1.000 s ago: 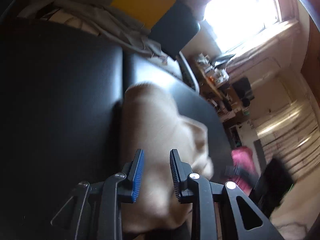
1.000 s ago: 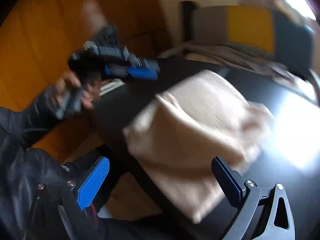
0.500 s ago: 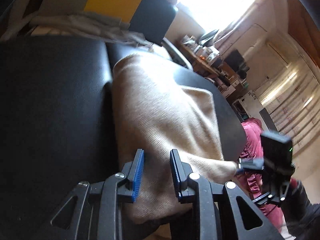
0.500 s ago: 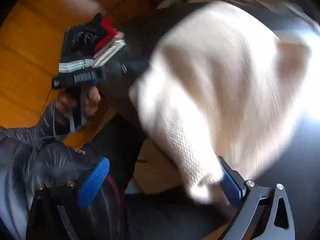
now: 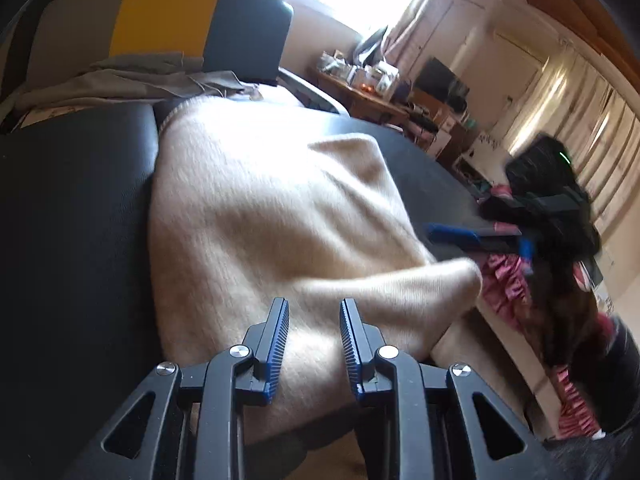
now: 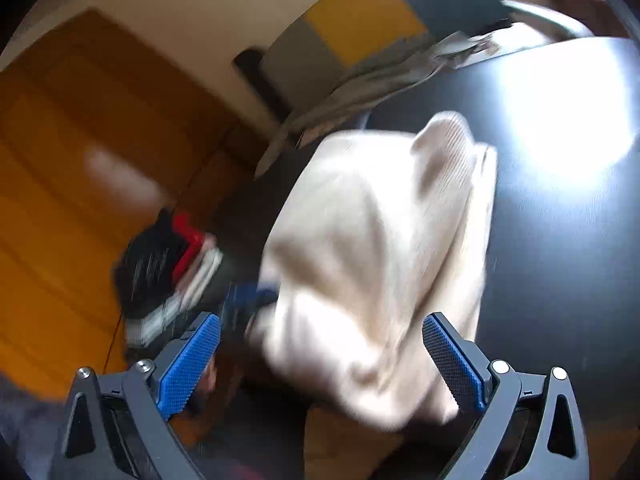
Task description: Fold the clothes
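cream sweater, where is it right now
The cream sweater lies on the black table at its near edge, ahead of both grippers, with the grey cloth behind it.

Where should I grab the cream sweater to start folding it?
Probably the near hem of the cream sweater, where it droops over the front edge of the black table. That hanging edge is free, so jaws coming from the near side can close across it.

- black table (image 5: pixel 72 208), glossy, seam running near to far
- cream knit sweater (image 5: pixel 256 216) lying on it, near edge hanging over
- grey cloth (image 5: pixel 132 80) at far edge
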